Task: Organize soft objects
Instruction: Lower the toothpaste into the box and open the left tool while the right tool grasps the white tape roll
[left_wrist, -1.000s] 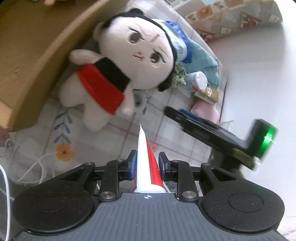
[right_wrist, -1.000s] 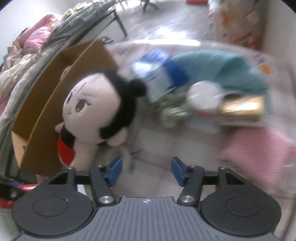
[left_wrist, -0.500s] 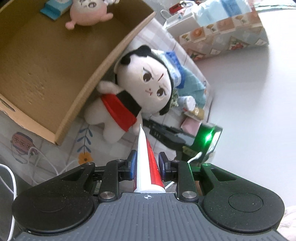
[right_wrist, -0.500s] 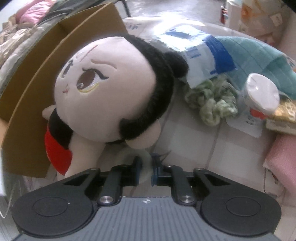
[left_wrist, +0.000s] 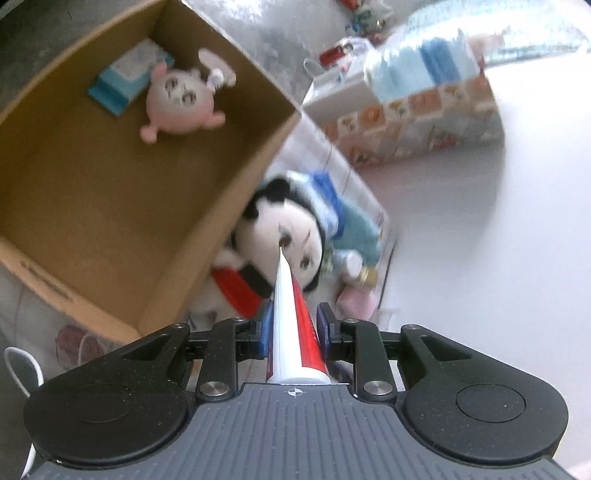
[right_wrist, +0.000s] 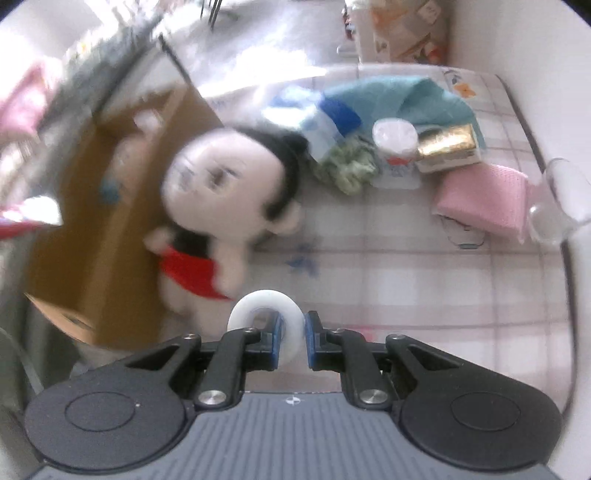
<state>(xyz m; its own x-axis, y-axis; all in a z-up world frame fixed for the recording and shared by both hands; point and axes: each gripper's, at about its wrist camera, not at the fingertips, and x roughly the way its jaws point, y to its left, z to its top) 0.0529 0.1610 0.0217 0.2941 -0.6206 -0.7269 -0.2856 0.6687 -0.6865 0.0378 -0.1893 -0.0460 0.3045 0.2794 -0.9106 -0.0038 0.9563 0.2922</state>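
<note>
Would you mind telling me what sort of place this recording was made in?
Most likely a room in a home, perhaps a bedroom. A plush doll and folded cloths lie on a checked cloth beside a cardboard box already holding a small pink toy.

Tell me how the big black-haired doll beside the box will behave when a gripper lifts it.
The plush doll looks stuffed, so it would probably squash under the pads. Its big head will likely droop if gripped by a limb. It seems light and, lying flat on the cloth, unlikely to roll.
</note>
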